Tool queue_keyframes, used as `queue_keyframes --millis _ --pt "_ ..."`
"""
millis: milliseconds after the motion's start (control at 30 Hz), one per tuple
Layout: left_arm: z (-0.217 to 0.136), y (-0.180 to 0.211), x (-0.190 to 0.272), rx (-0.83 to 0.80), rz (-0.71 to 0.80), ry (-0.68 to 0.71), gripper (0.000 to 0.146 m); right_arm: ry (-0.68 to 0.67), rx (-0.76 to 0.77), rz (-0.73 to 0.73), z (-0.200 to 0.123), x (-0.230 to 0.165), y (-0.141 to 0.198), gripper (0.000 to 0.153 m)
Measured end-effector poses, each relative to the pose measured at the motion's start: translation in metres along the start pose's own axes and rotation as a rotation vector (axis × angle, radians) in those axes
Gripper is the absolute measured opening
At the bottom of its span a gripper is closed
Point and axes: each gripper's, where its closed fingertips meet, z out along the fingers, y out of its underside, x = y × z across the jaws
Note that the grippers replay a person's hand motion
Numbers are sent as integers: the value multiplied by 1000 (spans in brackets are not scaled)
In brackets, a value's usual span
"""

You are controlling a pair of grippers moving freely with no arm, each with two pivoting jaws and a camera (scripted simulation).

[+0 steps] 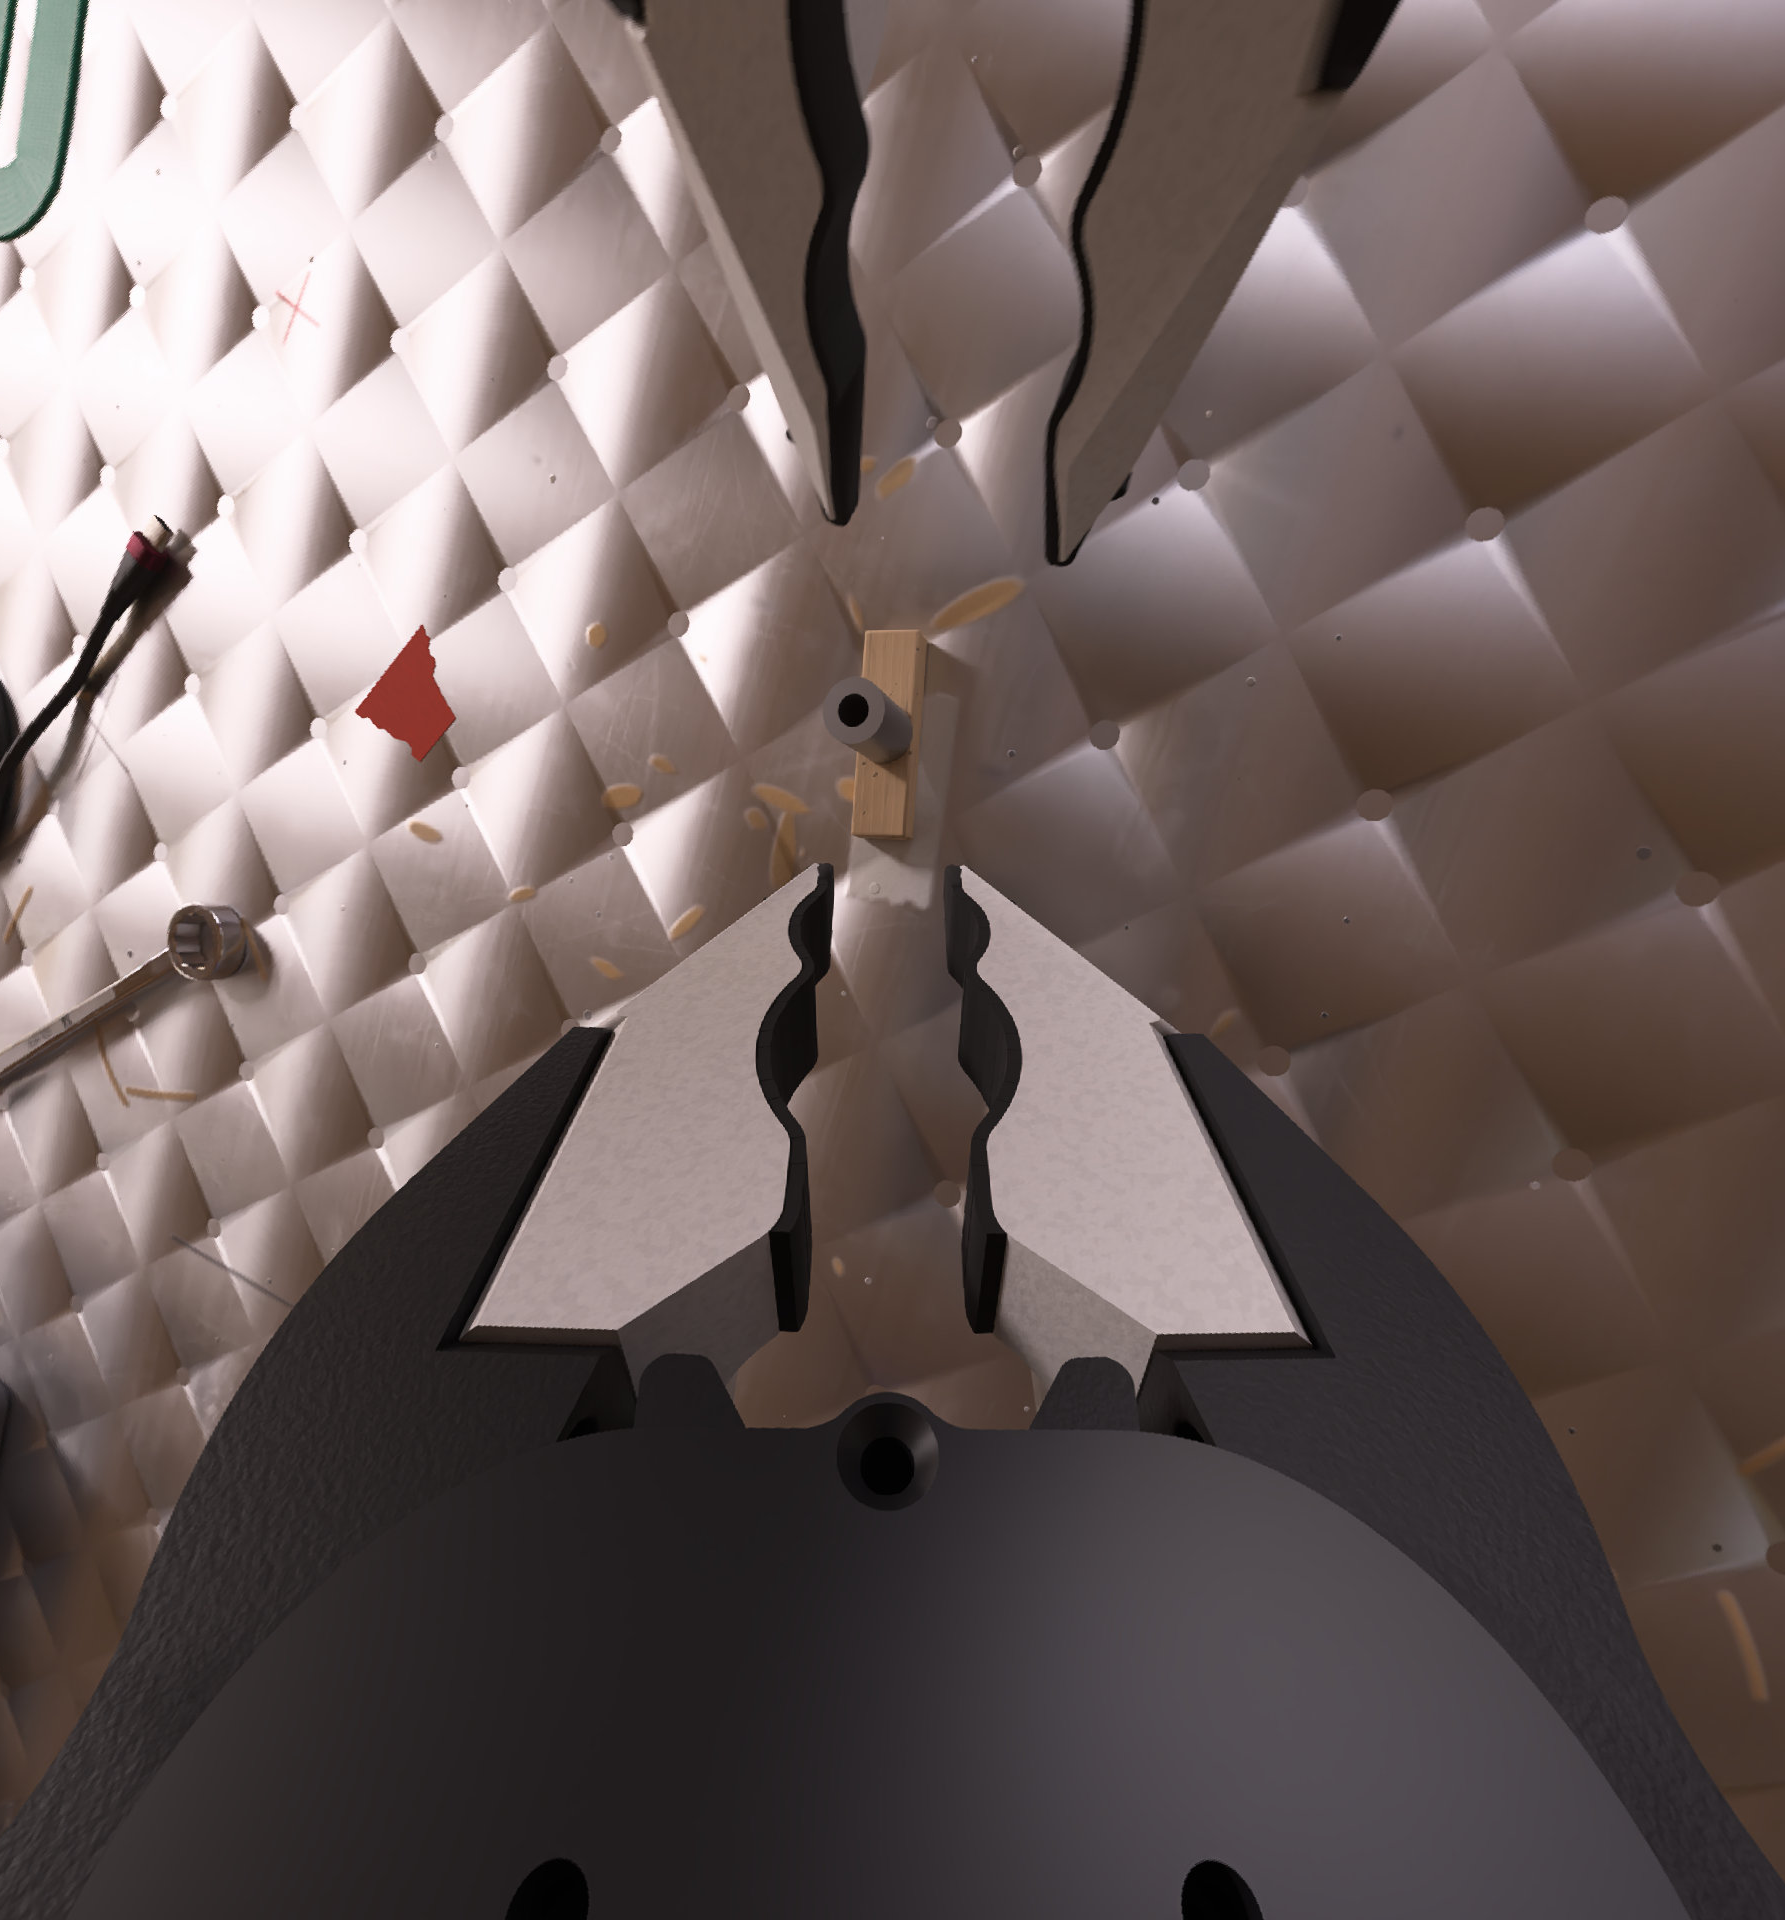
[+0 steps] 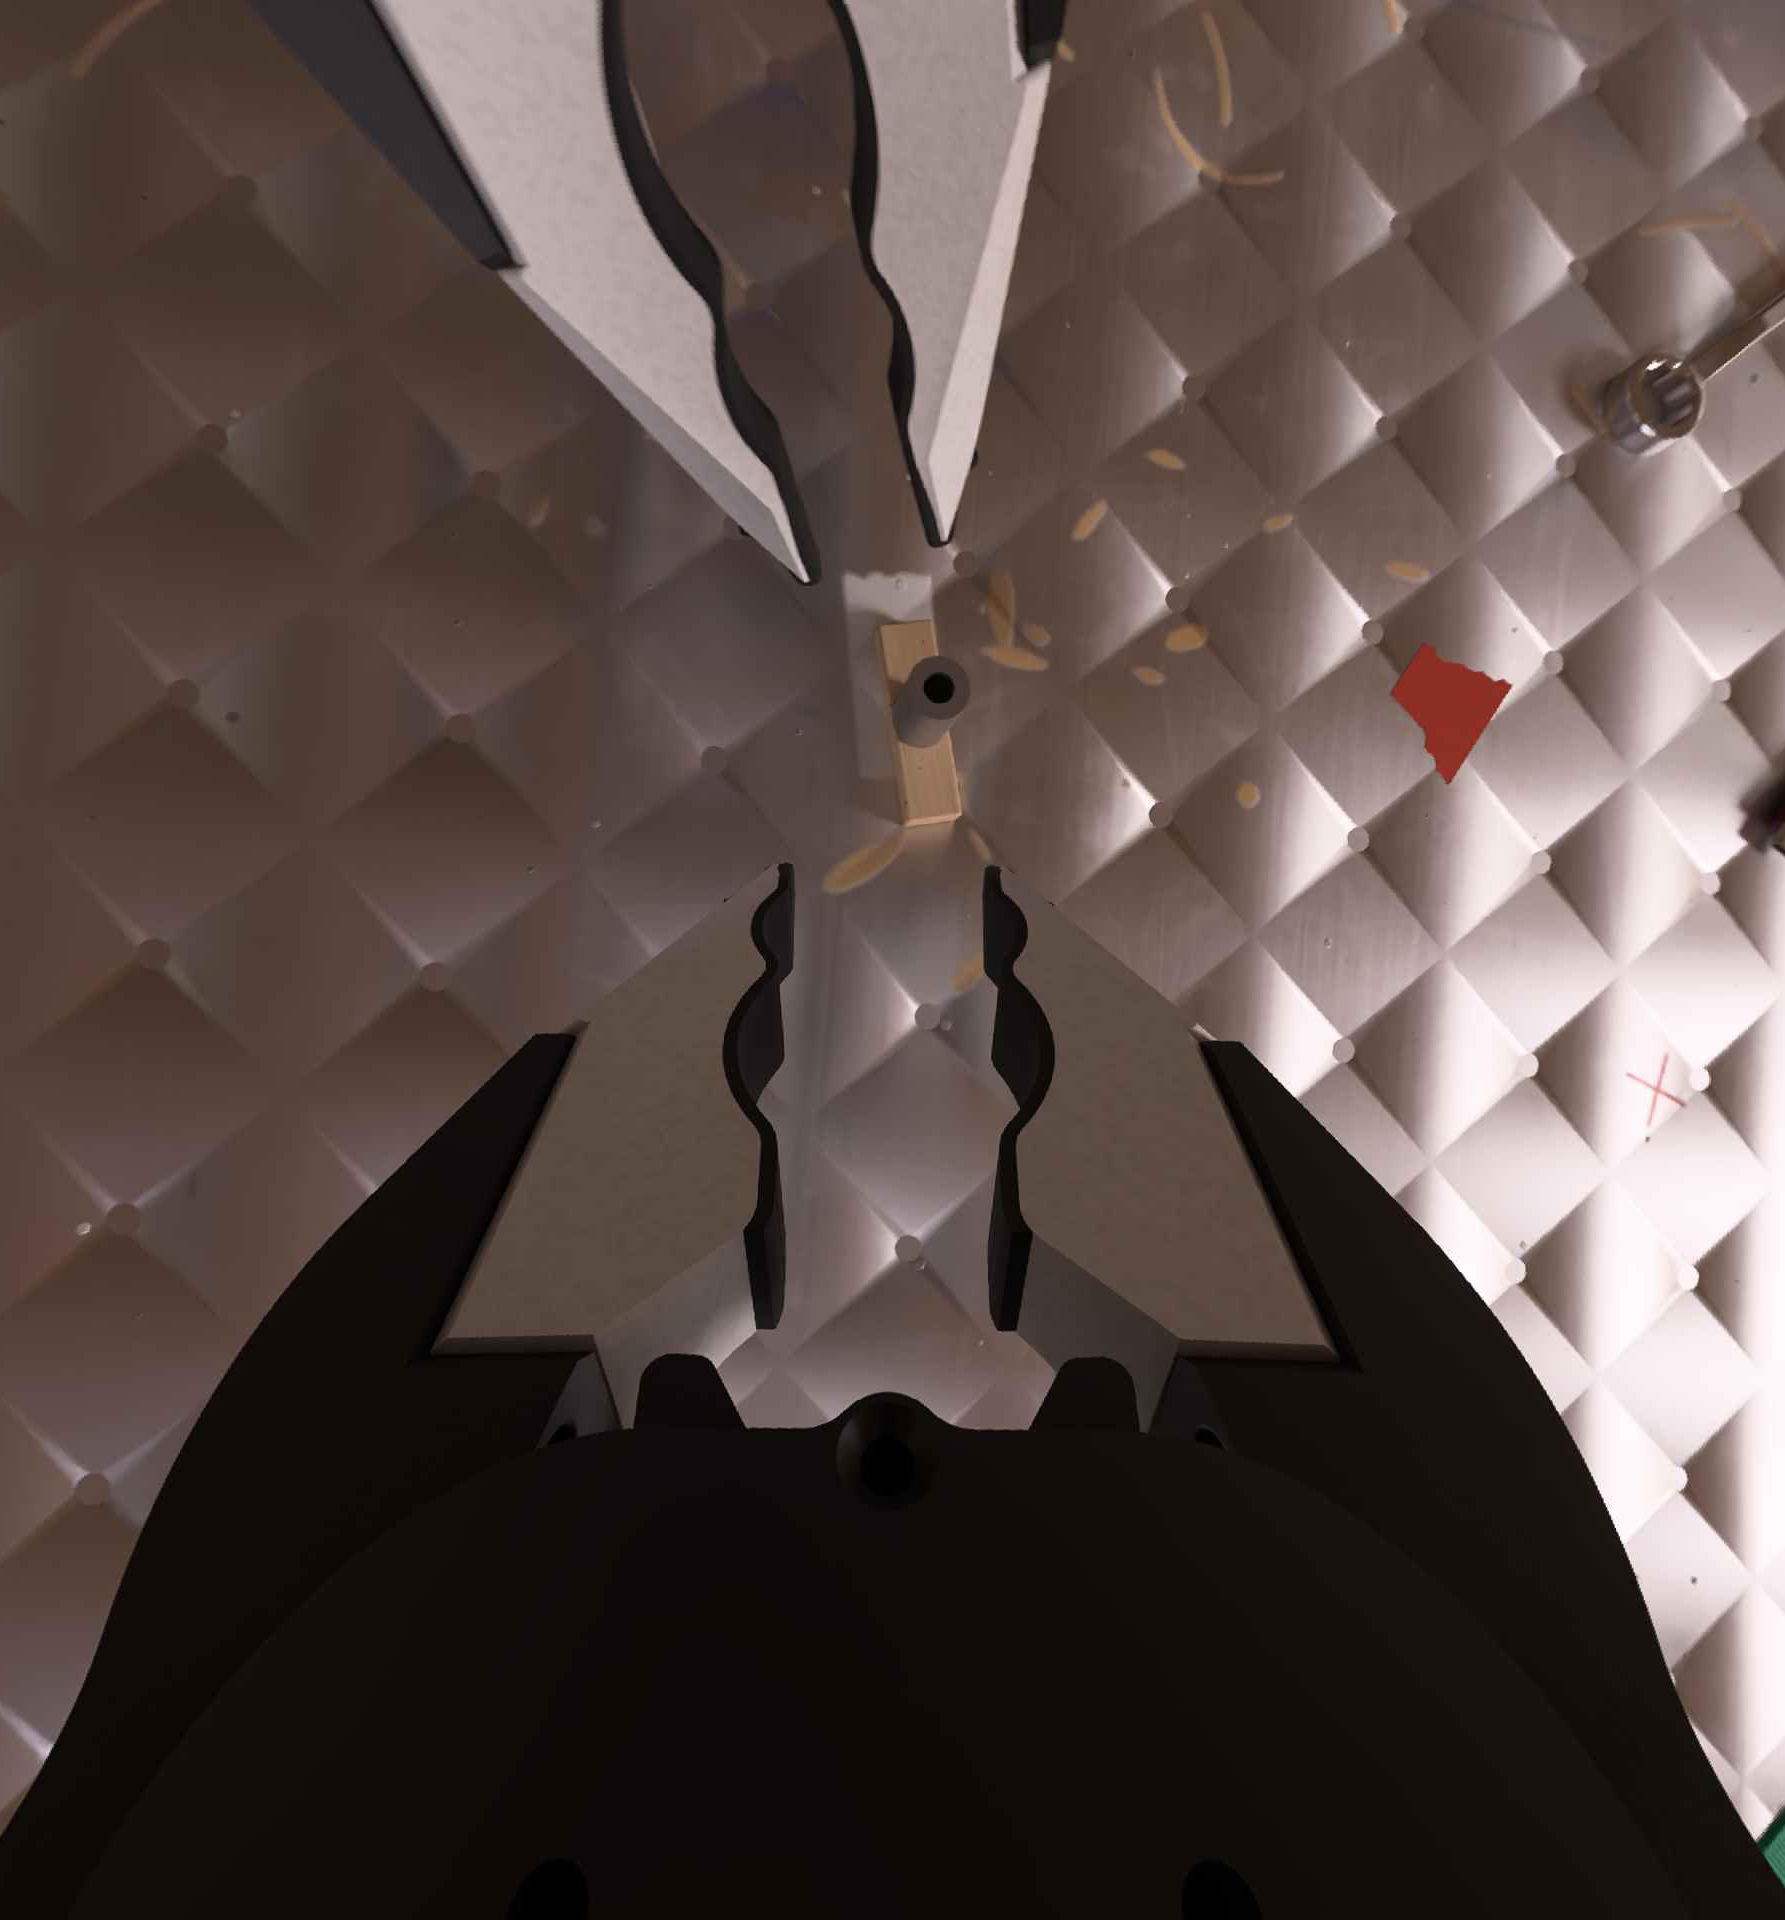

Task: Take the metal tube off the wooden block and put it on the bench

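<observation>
While the metal tube [image 1: 867, 719] is standing upright on the wooden block [image 1: 892, 732], near the middle of its length, we are holding both grippers above it from opposite sides. Our left gripper [image 1: 889, 875] is hovering with its fingers spread and nothing between them, its tips just short of one end of the block. Our right gripper [image 2: 888, 875] is facing it from the other end, likewise spread and empty. The block is lying flat on the quilted metal bench [image 1: 1490, 831], over a pale strip [image 1: 893, 883] that seems to be tape, though the view is too dim to be sure. Wood shavings [image 1: 971, 603] are lying scattered around the block. Off to one side a red scrap [image 1: 407, 699] is resting on the bench, well apart from the block, and farther out we are seeing a socket wrench [image 1: 119, 997], a black cable [image 1: 57, 707] and a green loop [image 1: 5, 125].
</observation>
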Motion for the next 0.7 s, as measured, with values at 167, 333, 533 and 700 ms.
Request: queue_keyframes --millis 167,333,533,700 --pt "-3 1 -2 10 -1 -2 21 -58 66 -37 3 -1 -14 41" --pt "-5 3 -2 5 -4 -4 21 -92 112 -108 13 4 -30 42" --pt "-5 3 -1 8 -2 6 20 -175 99 -78 27 7 -28 21" --pt "-4 1 2 10 11 10 20 -204 115 -79 25 4 -30 12"
